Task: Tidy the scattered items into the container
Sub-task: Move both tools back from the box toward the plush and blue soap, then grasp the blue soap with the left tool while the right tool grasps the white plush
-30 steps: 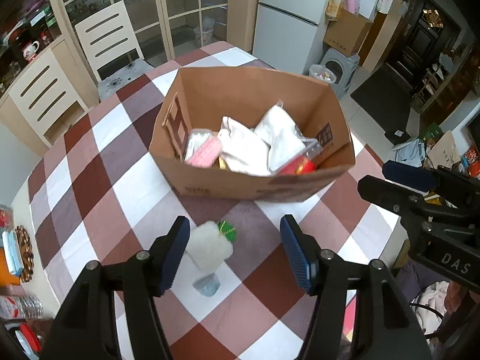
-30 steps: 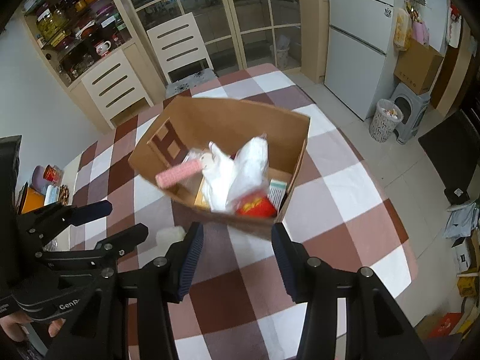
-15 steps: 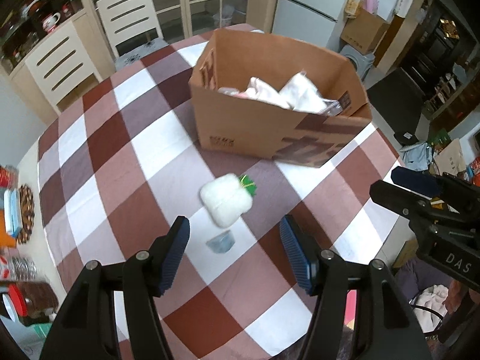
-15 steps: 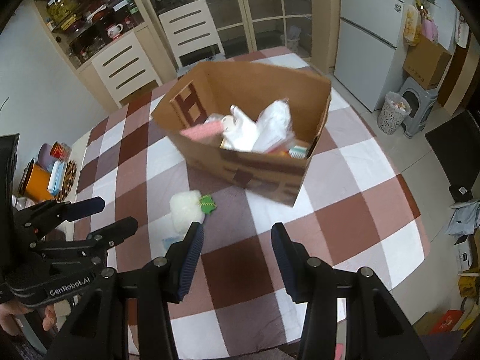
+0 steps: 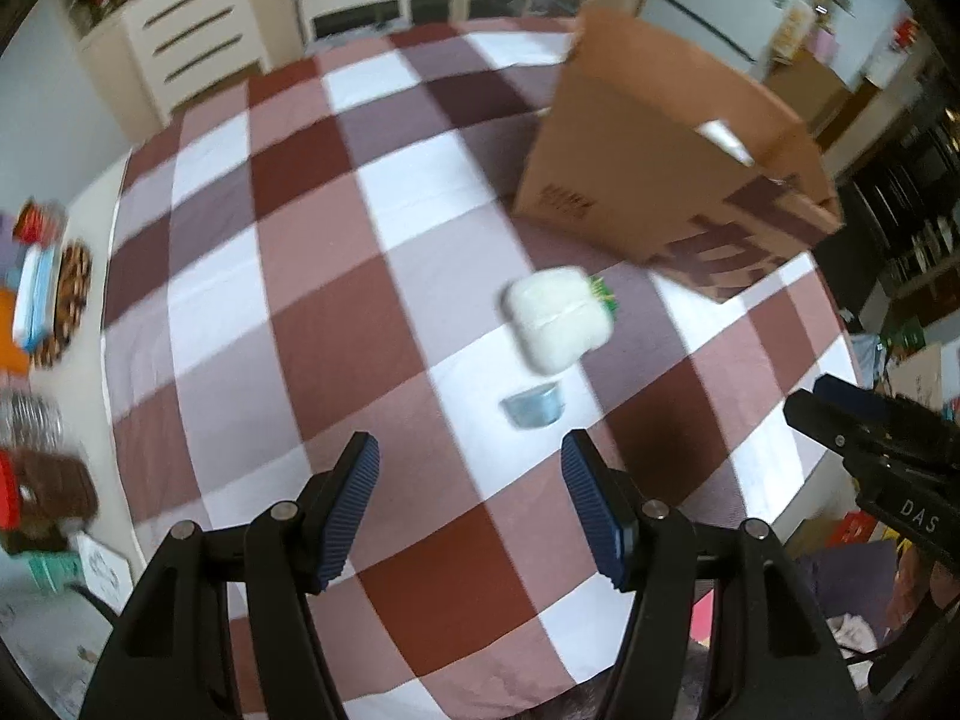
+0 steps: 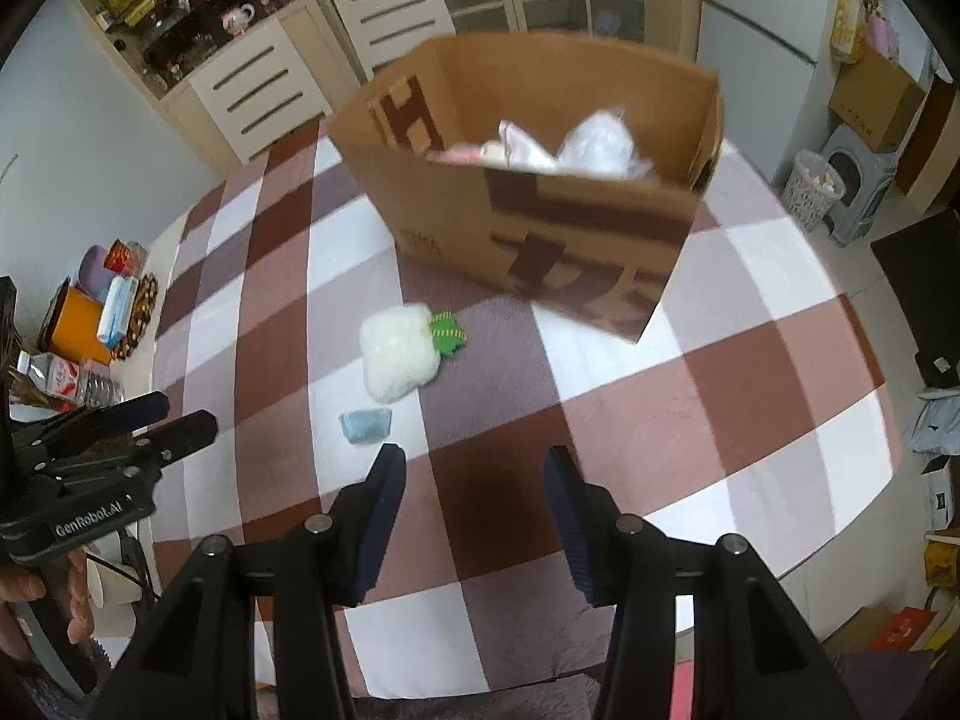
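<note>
A brown cardboard box [image 5: 654, 162] [image 6: 540, 228] stands on the checked tablecloth, with white bags and a pink item inside. In front of it lie a fluffy white plush with a green tuft [image 5: 558, 318] [image 6: 399, 351] and a small blue-grey packet [image 5: 534, 408] [image 6: 365, 425]. My left gripper [image 5: 468, 480] hovers open over the cloth, just nearer than the packet, nothing between its blue pads. My right gripper [image 6: 474, 480] is open and empty too, to the right of the packet. Each gripper shows at the edge of the other's view.
The table [image 6: 750, 360] is round; its edge curves close on the right and near side. Jars, a bottle and tins [image 6: 90, 324] crowd the left rim. White chairs and a cabinet [image 6: 258, 84] stand behind, a fridge [image 6: 762, 24] at the back right.
Both grippers have pulled back from above the box and sunk toward the cloth. The box now sits farther off and the plush and packet are in plain view ahead. Jaw gaps are unchanged.
</note>
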